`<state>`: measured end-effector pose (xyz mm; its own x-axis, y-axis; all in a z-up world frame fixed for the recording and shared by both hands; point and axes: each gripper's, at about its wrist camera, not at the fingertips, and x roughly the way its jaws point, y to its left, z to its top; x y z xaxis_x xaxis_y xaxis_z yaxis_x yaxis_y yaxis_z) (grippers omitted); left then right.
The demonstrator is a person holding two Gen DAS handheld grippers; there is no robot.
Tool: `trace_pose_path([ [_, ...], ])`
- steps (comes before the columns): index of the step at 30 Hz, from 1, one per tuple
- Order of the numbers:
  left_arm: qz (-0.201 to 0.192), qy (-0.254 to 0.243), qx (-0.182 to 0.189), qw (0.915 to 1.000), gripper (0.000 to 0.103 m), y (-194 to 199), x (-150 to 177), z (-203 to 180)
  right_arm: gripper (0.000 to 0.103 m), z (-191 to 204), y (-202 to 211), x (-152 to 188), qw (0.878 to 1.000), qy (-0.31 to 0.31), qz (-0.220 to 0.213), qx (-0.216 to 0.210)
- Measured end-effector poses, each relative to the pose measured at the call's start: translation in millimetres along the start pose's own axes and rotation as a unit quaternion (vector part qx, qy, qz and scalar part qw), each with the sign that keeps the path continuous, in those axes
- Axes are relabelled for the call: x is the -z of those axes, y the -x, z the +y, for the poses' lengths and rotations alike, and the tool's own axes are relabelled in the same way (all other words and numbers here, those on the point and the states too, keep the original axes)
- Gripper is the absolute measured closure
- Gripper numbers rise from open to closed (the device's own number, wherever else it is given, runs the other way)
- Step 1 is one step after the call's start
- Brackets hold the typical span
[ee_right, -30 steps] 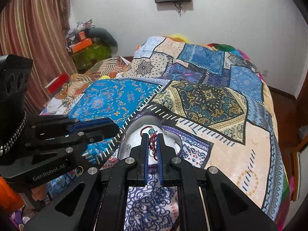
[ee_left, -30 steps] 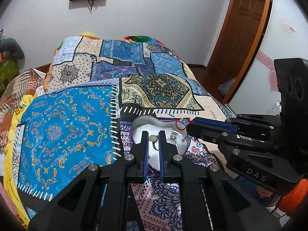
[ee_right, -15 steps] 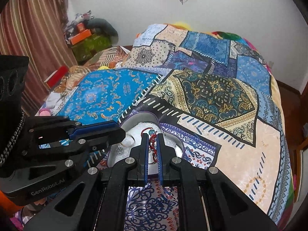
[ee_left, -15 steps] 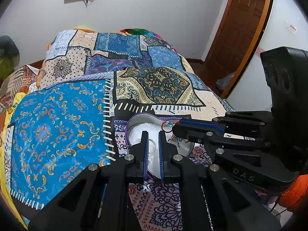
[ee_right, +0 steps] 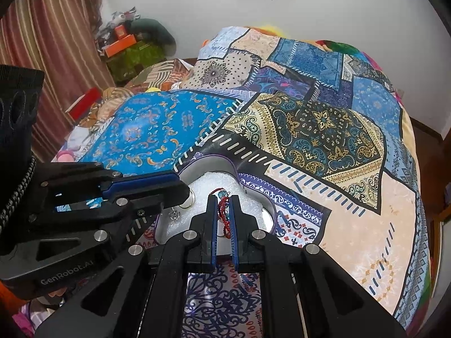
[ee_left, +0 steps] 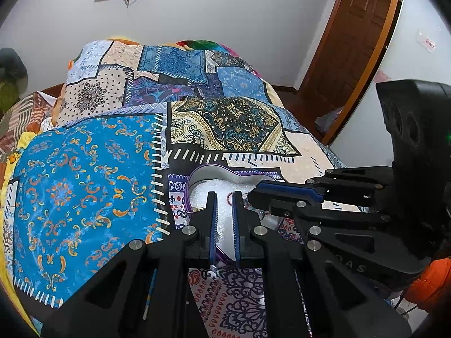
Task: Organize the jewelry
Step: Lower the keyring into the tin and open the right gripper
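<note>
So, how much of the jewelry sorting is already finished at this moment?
A gold ring and a small silver piece already lie on the white padding of the heart-shaped box. In hand: the right gripper pinches a red beaded bracelet over the box, not yet released. The left gripper, slightly open, holds nothing. Other loose pieces are not visible.

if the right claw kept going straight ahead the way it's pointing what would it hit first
Probably the white foam lining the heart-shaped box, just past the red bracelet the right claw is pinching. Depth is unclear; the box's far wall is next.
</note>
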<state>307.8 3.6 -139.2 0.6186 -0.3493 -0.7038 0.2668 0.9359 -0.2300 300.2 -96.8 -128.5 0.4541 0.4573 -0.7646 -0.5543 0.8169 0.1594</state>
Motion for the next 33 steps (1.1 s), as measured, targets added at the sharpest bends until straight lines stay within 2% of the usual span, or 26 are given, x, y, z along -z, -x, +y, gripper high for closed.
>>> trace_pose_path([
  [2,-0.003,0.002,-0.001,1.0000,0.094,4,0,1,0.095,0,0,0,1.000,-0.001,0.002,0.000],
  [7,-0.015,0.006,-0.013,0.9998,0.088,18,-1,4,0.082,5,6,1,1.000,0.007,-0.005,0.011],
  [10,-0.021,0.008,-0.021,0.9995,0.086,26,0,6,0.078,9,16,1,1.000,0.017,-0.015,0.021],
  [20,-0.033,0.006,-0.041,0.9986,0.082,59,10,2,0.078,22,45,8,0.999,0.021,-0.037,0.034],
  [33,-0.041,-0.002,-0.064,0.9971,0.080,100,34,0,0.078,40,69,29,0.998,0.023,-0.039,0.047],
])
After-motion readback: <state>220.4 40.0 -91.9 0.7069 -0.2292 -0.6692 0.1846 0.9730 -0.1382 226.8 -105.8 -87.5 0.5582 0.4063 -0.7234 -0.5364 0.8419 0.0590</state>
